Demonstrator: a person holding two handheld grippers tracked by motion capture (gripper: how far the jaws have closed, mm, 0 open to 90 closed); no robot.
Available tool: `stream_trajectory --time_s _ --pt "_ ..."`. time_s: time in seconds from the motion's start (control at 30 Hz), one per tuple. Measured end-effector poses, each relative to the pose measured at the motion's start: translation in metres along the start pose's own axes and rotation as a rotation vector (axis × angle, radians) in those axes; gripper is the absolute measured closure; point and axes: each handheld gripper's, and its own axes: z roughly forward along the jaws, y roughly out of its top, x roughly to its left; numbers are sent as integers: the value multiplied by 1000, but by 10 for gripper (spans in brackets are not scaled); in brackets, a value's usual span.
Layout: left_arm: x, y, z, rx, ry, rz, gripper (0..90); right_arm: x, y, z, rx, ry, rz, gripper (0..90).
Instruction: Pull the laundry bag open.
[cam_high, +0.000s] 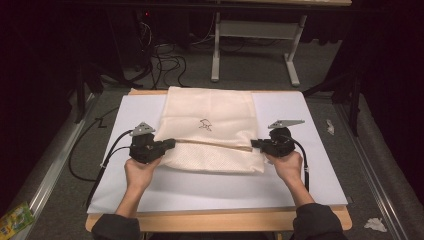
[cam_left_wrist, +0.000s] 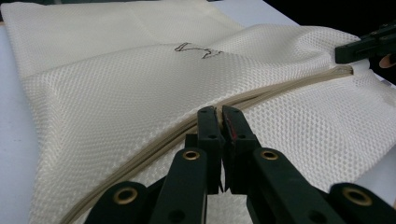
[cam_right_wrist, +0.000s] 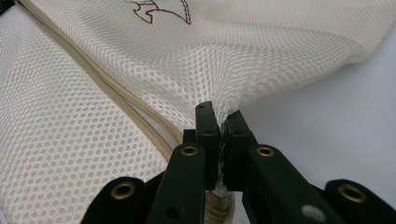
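Where grippers pinch it, cream mesh bag (cam_high: 210, 125).

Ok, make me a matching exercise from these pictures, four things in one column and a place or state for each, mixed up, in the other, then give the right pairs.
Column one:
1. left gripper
2. right gripper
3. mesh laundry bag
4. crumpled tissue

Column two:
A. on the grey floor, right of the table
B. lies on the white sheet, folded along its beige zip
C. shut on the bag's right edge
D. shut on the bag's left edge, at the zip

Pairs: 1-D, 2-C, 3-B, 4-A
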Motion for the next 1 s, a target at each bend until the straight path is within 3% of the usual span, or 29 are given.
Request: stream_trajectory --time_s 0.37,1.0 --pt "6 1 -10 -14 25 -8 873 -5 -2 -3 -7 -3 11 893" --pt "11 0 -16 -28 28 -21 873 -8 -4 -6 -10 -23 11 893"
